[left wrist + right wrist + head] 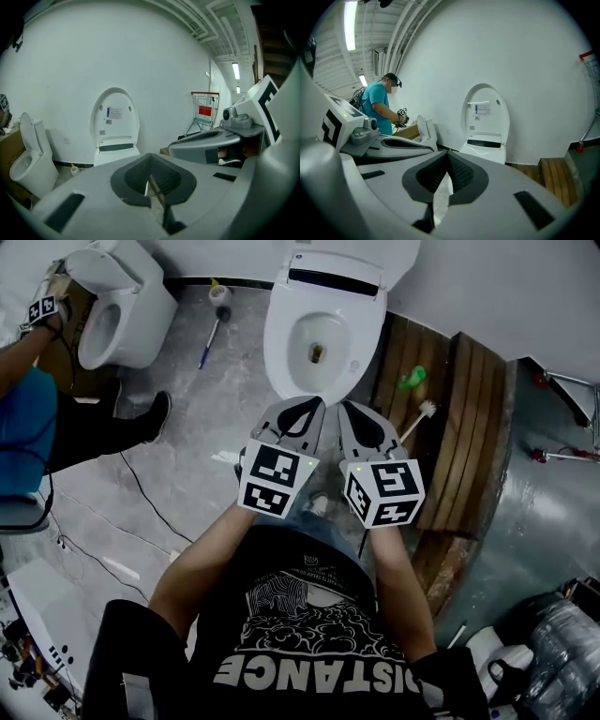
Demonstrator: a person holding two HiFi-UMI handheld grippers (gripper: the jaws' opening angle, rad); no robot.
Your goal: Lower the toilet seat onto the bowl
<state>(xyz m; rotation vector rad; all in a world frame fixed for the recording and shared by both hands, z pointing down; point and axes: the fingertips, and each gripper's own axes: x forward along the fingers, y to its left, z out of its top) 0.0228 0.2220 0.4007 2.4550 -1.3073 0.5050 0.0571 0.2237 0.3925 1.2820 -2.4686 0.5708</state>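
Note:
The white toilet point(323, 334) stands ahead of me, against the wall. Its lid point(115, 117) is upright against the wall, also seen in the right gripper view point(486, 115). A white seat ring point(281, 343) lies flat around the bowl opening. My left gripper point(307, 404) and right gripper point(349, 409) are side by side in front of my chest, well short of the toilet and touching nothing. Both are shut with nothing between the pads, as the left gripper point(150, 180) and right gripper point(446, 180) show in their own views.
A second toilet point(117, 310) stands at the left, with a person in a teal shirt point(23, 418) beside it. A brush point(217, 310) lies between the toilets. A wooden platform point(459, 427) with a toilet brush point(417, 418) runs along the right. Cables point(150, 498) cross the floor. A shopping cart point(204, 110) stands further right.

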